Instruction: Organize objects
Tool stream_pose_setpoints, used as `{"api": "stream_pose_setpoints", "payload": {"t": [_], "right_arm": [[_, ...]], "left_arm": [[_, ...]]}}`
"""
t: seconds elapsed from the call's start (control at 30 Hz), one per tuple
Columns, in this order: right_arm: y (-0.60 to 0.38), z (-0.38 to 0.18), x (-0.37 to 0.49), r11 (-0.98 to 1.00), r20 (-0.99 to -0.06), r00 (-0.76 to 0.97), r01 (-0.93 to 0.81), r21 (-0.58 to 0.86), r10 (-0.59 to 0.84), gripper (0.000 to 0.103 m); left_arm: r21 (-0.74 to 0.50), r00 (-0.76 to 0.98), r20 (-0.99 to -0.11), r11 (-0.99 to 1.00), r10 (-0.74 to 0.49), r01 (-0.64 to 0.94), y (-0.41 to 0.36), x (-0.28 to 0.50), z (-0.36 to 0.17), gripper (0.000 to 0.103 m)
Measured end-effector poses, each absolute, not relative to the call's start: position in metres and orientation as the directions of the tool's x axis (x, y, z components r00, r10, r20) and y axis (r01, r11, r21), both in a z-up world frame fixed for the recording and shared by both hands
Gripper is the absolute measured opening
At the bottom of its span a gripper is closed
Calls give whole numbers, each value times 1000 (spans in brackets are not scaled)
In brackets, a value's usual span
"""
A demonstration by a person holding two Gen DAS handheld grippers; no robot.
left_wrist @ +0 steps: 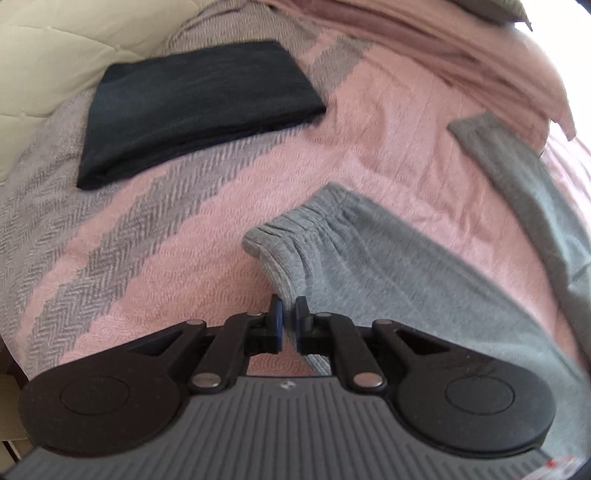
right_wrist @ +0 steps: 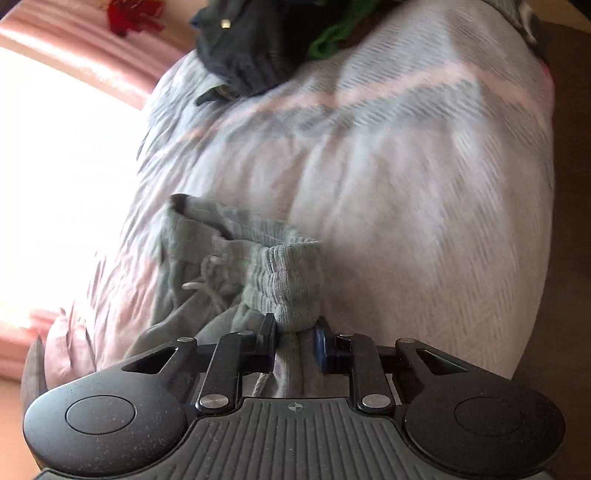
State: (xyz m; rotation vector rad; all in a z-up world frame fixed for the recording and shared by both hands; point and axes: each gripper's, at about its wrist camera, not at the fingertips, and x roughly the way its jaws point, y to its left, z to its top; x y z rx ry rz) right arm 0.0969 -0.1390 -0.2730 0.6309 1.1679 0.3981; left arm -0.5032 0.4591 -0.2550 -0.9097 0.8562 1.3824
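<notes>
Pinching grey sweatpants (right_wrist: 284, 280), right claw (right_wrist: 295, 334)

Pink bedspread (left_wrist: 388, 155) with grey herringbone zigzag bands. Heather-grey sweatpants (left_wrist: 388, 266), ribbed at the cuff; same grey at the gathered waistband (right_wrist: 288, 280), with an off-white drawstring (right_wrist: 207, 284). Folded cloth (left_wrist: 199, 110) in very dark navy, near black, plain. Cream quilted cover (left_wrist: 48, 48) with stitched squares. Dusty-pink draped fabric (left_wrist: 461, 48), plain. Black left gripper (left_wrist: 288, 321) and right gripper (right_wrist: 295, 336), blue pads, grey ribbed body. Charcoal garment (right_wrist: 251, 48) beside a bright green one (right_wrist: 332, 37). Red flower shape (right_wrist: 133, 14). Shiny pink curtain (right_wrist: 85, 51).
</notes>
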Motion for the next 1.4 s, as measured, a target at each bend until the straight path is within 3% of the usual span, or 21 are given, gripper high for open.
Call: {"api": "stream_pose_setpoints", "payload": {"t": [0.1,0.17,0.23,0.3,0.37,0.4,0.5,0.57,0.8,0.97,1.0,1.07,1.23,1.3,1.33,1.4], "right_arm": [[-170,-240,103,696,-645,377,0,718,665,14],[-185,-228,105,714,-656,367,-30,700,659,14],[-191,-233,105,748,-702,328,-25,663,632,15],[-186,-254,106,817,-789,252,-14,576,560,19],[-179,-269,106,918,-904,179,10,397,389,32],[-178,-268,106,936,-920,181,2,353,347,34],[-172,-236,112,942,-886,322,-74,328,333,38],[-152,-219,129,917,-834,382,-173,359,398,45],[-23,-236,218,709,-670,271,-431,558,691,47],[16,-285,262,714,-704,195,-382,587,683,47],[16,-294,267,714,-710,176,-367,596,682,46],[12,-306,275,690,-689,147,-342,638,710,29],[18,-322,291,519,-540,25,-317,794,841,26],[26,-331,296,536,-557,5,-279,797,830,25],[31,-330,296,557,-577,24,-298,775,816,3],[35,-307,286,565,-566,126,-393,726,814,4]], "left_arm": [[-44,41,-894,4,445,-999,437,-512,-234,6],[-4,1,-895,-5,446,-1000,413,-522,-232,6],[62,-68,-911,-27,406,-998,396,-532,-250,7],[135,-155,-941,-86,300,-987,383,-544,-280,14],[214,-232,-944,-100,234,-972,378,-546,-295,12],[224,-238,-941,-81,240,-971,377,-544,-294,13],[214,-219,-931,-49,292,-976,385,-535,-278,13],[196,-190,-921,-17,341,-981,400,-518,-273,14],[28,38,-903,147,428,-989,474,-418,-273,23],[-36,128,-892,214,433,-976,503,-365,-276,26],[-35,130,-893,222,431,-974,506,-359,-277,26],[-33,130,-897,229,422,-973,510,-351,-284,26],[-31,113,-914,208,390,-978,515,-337,-304,26],[-42,117,-919,201,376,-979,516,-330,-309,26],[-44,118,-921,202,371,-978,517,-326,-312,26],[-45,126,-920,220,370,-974,520,-314,-314,26]]}}
